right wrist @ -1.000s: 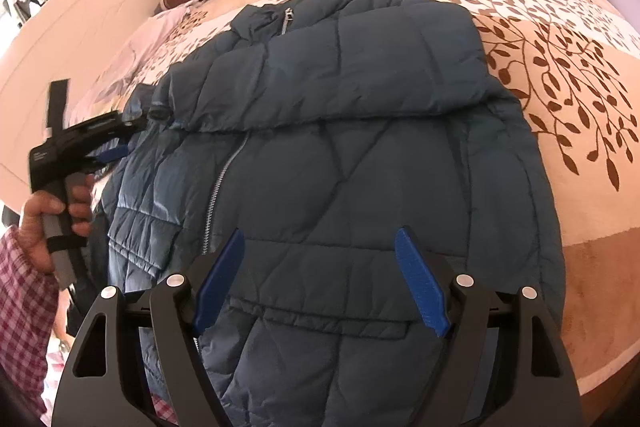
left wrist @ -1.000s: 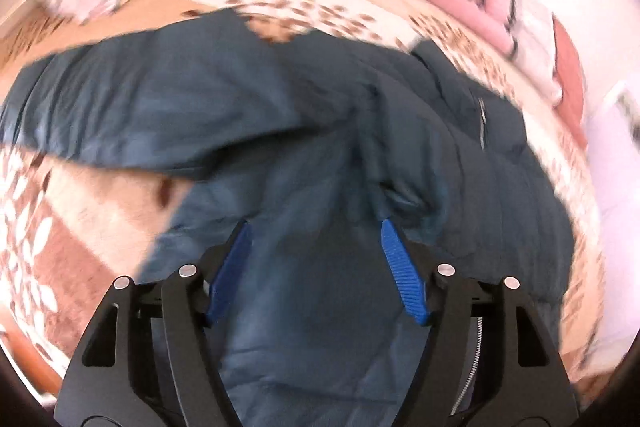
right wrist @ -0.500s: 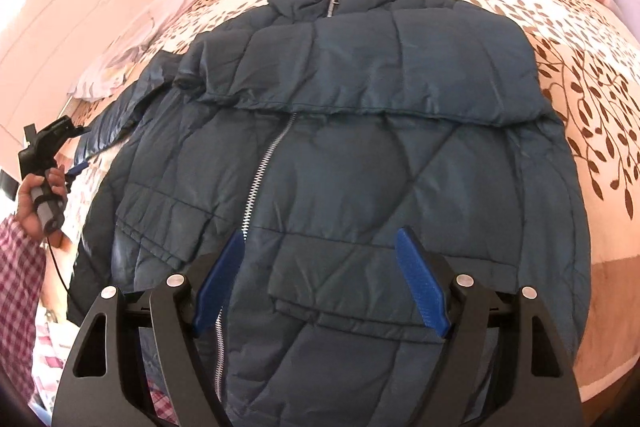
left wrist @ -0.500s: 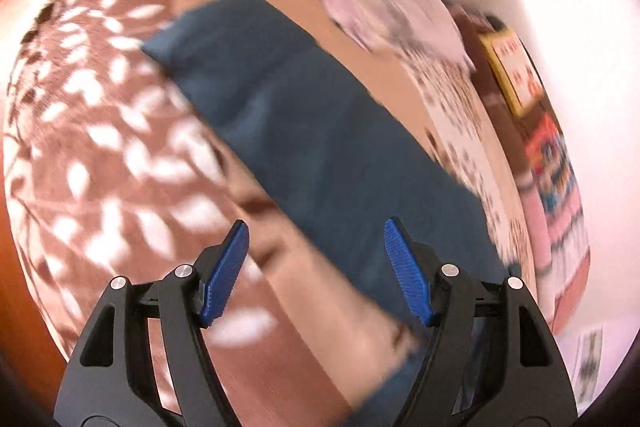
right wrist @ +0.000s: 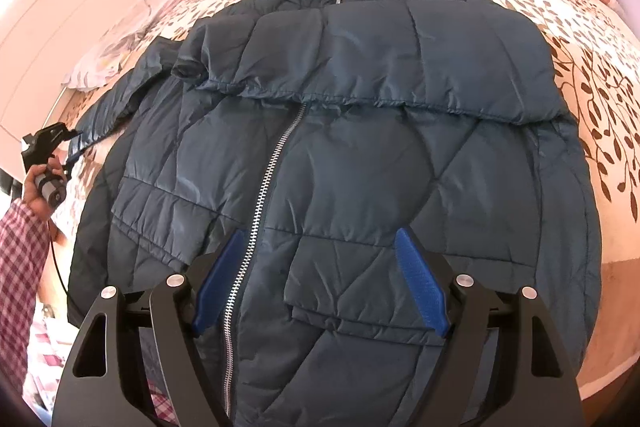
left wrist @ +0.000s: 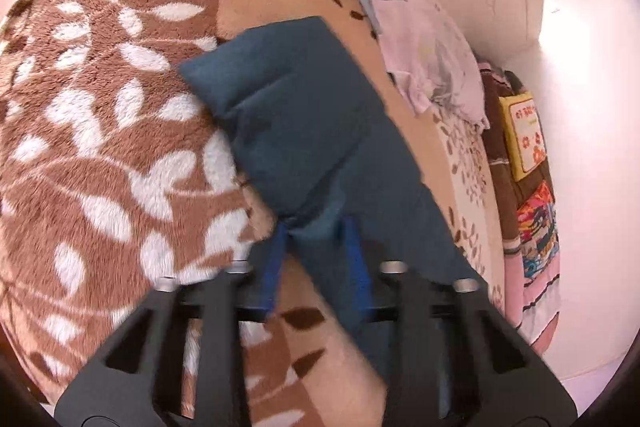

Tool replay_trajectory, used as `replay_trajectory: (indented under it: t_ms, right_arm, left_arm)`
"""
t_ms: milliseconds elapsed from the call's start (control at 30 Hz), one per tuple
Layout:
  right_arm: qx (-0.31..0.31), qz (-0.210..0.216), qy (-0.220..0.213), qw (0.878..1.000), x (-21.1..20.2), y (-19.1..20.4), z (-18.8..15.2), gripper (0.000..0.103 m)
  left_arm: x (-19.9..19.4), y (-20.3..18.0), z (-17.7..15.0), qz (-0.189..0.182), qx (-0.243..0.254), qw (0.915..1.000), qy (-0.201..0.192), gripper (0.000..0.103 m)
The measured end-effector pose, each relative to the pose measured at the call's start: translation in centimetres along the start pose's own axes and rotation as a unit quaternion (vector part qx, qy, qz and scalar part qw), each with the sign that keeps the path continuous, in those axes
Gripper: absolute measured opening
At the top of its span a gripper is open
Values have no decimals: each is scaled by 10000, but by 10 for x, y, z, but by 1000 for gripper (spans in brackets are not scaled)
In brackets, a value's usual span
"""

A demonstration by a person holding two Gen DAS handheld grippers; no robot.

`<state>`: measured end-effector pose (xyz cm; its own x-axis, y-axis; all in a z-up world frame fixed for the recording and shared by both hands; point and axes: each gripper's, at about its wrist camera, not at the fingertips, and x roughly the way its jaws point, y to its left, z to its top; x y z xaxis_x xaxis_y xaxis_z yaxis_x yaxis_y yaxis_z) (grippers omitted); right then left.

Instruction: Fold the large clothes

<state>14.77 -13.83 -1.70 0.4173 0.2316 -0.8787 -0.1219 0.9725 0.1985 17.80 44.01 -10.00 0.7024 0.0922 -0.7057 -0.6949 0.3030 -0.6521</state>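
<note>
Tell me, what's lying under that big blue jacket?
The jacket lies on a leaf-patterned blanket that shows all around it. The part of the blanket beneath the jacket is covered, so anything there is hidden.

Bare blanket (left wrist: 100, 155) left of sleeve (left wrist: 296, 123); crumpled sheet (left wrist: 420, 39) crowds its right.

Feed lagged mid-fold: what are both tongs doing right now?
Left tongs: closed on the jacket sleeve.
Right tongs: open, empty, above the puffer jacket.
</note>
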Motion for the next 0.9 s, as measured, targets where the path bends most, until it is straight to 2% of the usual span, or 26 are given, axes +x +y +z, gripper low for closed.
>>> replay_trajectory:
  t_ms: [67,167,233,267,367,433,500,567,600,633,700,767,800,900]
  right_arm:
    - [-7,-25,-6,10000,-1,0,0,76]
    - [19,-31,-44,10000,-3,0,1,76]
    - [51,-17,-87,9999,-6,-2,1,76]
    - [64,-4,-105,9999,-8,-3,0,76]
    - [70,36,-182,9998,-14,-6,-1,76]
    - [102,64,-242,9996,-19,-10,-3,76]
    - [174,102,-299,9993,-24,-16,-6,76]
    - [243,144,-340,9990,-28,-20,-9,76]
    - [264,158,-358,9989,-29,-22,-10,76]
    - [292,182,-391,9986,-32,-24,-11,76]
    - [340,221,-457,9981,-36,-30,-15,76]
    - [379,250,-504,9977,-40,-34,-18,76]
    - [416,261,-536,9974,-43,-39,-20,76]
    - [559,295,-602,9962,-48,-51,-24,76]
  left_arm:
    - [-2,0,2,-18,49,10000,-4,4]
    - [-18,-18,0,32,547,9981,-279,1]
    - [-35,-38,-4,2,978,9936,-559,1]
    - [-45,-48,-5,-44,1165,9908,-687,1]
    - [-82,-90,-15,-349,1872,9751,-1134,1]
    - [-115,-128,-31,-671,2493,9553,-1437,1]
    - [-140,-158,-45,-1003,2919,9382,-1569,1]
    - [-167,-195,-70,-1473,3405,9148,-1596,1]
    - [-182,-215,-87,-1756,3678,8996,-1569,1]
    - [-190,-228,-99,-1916,3840,8901,-1537,1]
    - [-205,-256,-130,-2310,4181,8678,-1369,1]
    - [-213,-282,-171,-2671,4545,8436,-1014,1]
    - [-214,-289,-186,-2772,4664,8354,-875,1]
    - [-204,-314,-256,-2988,5167,8017,-307,1]
